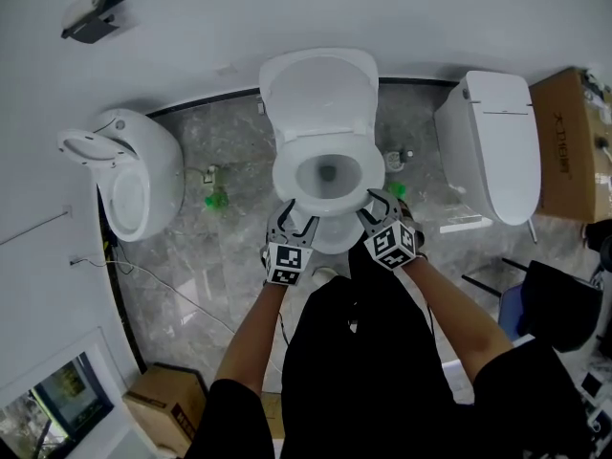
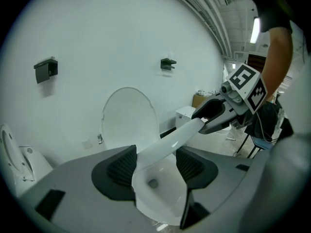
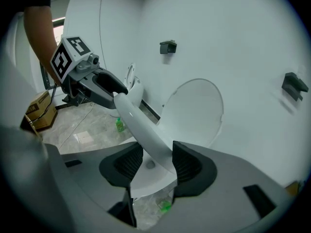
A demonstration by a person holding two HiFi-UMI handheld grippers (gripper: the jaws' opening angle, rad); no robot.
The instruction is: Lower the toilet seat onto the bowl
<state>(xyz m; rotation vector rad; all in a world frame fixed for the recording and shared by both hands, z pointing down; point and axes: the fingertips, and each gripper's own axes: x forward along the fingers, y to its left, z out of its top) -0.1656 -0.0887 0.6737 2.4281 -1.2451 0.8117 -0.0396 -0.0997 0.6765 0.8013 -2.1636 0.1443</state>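
The white toilet stands in the middle of the head view with its lid (image 1: pixel 320 89) raised against the wall. Its seat (image 1: pixel 285 175) hangs tilted a little above the bowl (image 1: pixel 328 172). My left gripper (image 1: pixel 292 220) grips the seat's front rim on the left and my right gripper (image 1: pixel 381 208) grips it on the right. In the left gripper view the seat (image 2: pixel 167 147) runs between the left gripper (image 2: pixel 156 161) pads and on into the right gripper (image 2: pixel 210 118). In the right gripper view the seat (image 3: pixel 141 125) fills the right gripper (image 3: pixel 158 161) and reaches the left gripper (image 3: pixel 114 93).
A second white toilet (image 1: pixel 134 175) stands at the left and a closed one (image 1: pixel 492 142) at the right. A cardboard box (image 1: pixel 564 146) sits far right, another (image 1: pixel 167 404) at the lower left. Green bottles (image 1: pixel 217 199) stand on the marble floor beside the bowl. A dark chair (image 1: pixel 559 299) stands at the right.
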